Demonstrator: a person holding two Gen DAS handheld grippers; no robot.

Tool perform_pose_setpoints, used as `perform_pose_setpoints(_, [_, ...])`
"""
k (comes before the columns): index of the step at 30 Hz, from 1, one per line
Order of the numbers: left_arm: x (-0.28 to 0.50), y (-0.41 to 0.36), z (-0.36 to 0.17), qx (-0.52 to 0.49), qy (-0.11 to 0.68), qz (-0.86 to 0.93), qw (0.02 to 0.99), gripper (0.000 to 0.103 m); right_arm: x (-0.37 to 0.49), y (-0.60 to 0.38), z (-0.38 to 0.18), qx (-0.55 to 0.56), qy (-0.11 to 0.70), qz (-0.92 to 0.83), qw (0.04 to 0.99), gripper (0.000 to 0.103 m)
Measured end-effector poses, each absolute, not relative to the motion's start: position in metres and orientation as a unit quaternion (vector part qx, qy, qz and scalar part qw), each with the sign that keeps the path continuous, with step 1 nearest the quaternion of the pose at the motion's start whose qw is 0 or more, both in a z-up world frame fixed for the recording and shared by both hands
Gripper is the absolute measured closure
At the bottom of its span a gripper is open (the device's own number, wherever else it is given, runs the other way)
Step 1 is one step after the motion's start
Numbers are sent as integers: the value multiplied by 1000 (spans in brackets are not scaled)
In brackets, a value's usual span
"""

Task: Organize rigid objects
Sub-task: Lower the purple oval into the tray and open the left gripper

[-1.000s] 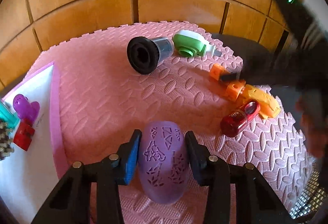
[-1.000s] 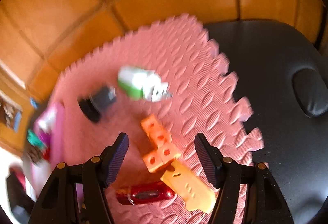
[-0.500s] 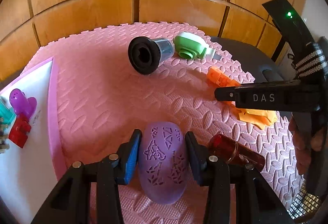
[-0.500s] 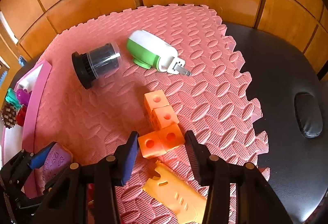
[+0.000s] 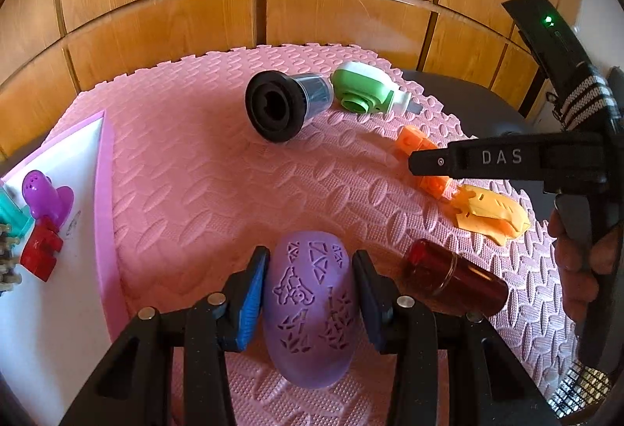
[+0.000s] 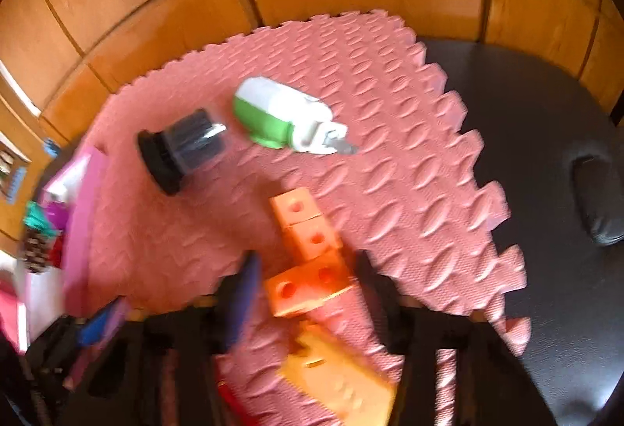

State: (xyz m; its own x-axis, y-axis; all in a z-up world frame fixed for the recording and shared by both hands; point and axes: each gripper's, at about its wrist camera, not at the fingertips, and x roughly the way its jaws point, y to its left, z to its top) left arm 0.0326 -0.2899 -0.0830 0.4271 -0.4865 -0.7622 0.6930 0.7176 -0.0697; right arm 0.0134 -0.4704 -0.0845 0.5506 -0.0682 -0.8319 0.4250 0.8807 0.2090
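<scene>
My left gripper (image 5: pixel 310 262) is shut on a purple oval piece (image 5: pixel 308 313) with cut-out patterns, held just above the pink foam mat (image 5: pixel 187 192). The right wrist view is blurred. In it my right gripper (image 6: pixel 306 270) has its jaws closing on the near end of an orange block of joined cubes (image 6: pixel 304 231), and both pads look pressed against the block's sides. From the left wrist view, one right finger (image 5: pixel 468 158) lies across that orange block (image 5: pixel 413 139), and a hand grips the handle at the right edge.
A black-lidded cup (image 5: pixel 280 106) and a green-and-white gadget (image 5: pixel 366 90) lie at the mat's far side. A flat orange piece (image 5: pixel 491 215) and a red bottle (image 5: pixel 452 277) lie near right. A pink-rimmed white tray (image 5: pixel 107 192) at left holds small toys. Black padding (image 6: pixel 526 153) borders the mat.
The right gripper came down over the orange block and its jaws narrowed onto it. The red bottle now lies closer to my left gripper. The left gripper kept still.
</scene>
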Motion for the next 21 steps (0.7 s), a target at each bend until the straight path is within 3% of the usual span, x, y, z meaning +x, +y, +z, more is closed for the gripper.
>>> perform_pose_setpoints(5, [34, -288, -80, 116, 409, -355, 832, 60, 21, -448, -89, 106, 461, -162, 866, 60])
perform_pose_setpoints(21, [61, -208, 4, -3, 395, -335, 855, 59, 19, -448, -90, 101, 455, -160, 870, 60])
